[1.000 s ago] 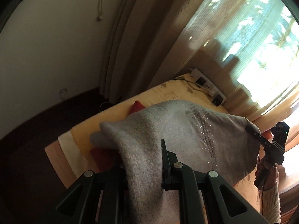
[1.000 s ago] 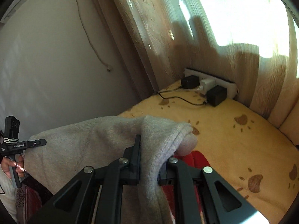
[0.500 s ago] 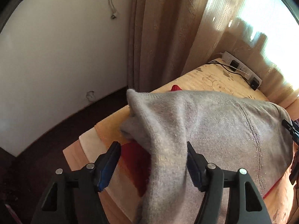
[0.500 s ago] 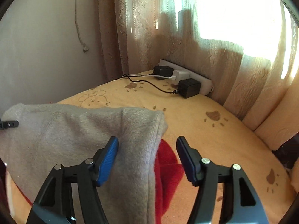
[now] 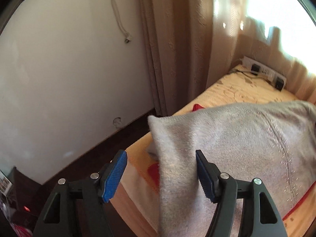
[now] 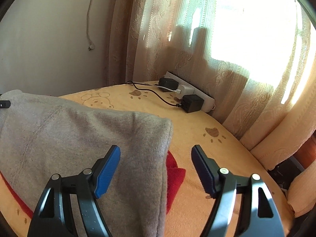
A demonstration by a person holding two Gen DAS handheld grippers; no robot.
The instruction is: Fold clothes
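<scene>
- While both tools stand with their blue pads spread wide, the soft grey knitted sweater (image 5: 237, 148) lies on the yellow cloth with brown bear and paw prints (image 6: 197, 122) that covers the surface.
- The left gripper (image 5: 161, 172) is wide open and clamps nothing. A fold of the grey sweater hangs between its two fingers and comes close to the right pad (image 5: 203, 175); I cannot tell if it touches. The left pad (image 5: 115, 174) stands apart from the fabric.
- The right gripper (image 6: 156, 169) is also wide open and holds nothing. The corner edge of the sweater runs down between its fingers, next to the left pad (image 6: 107, 170), while the right pad (image 6: 201, 170) is over the bare yellow cloth.
- A line of small shiny stitches (image 5: 284, 158) goes down the sweater in the left wrist view.
- Under the sweater lies a red piece of fabric (image 6: 173, 171); it shows beyond the sweater's edge on several sides.
- At the far end of the cloth, close to the curtain, a white power strip (image 6: 205, 100) rests with two black adapters and one white adapter plugged in, and a dark cable runs from it over the cloth.
- A beige patterned curtain (image 6: 167, 39) hangs behind, with bright light coming through it.
- A pale wall (image 5: 69, 59) stands to the left, with a thin white cord (image 5: 118, 15) hanging on it.
- At the left edge of the right wrist view, a small black tip of the other tool (image 6: 5, 104) shows near the sweater's far corner.
</scene>
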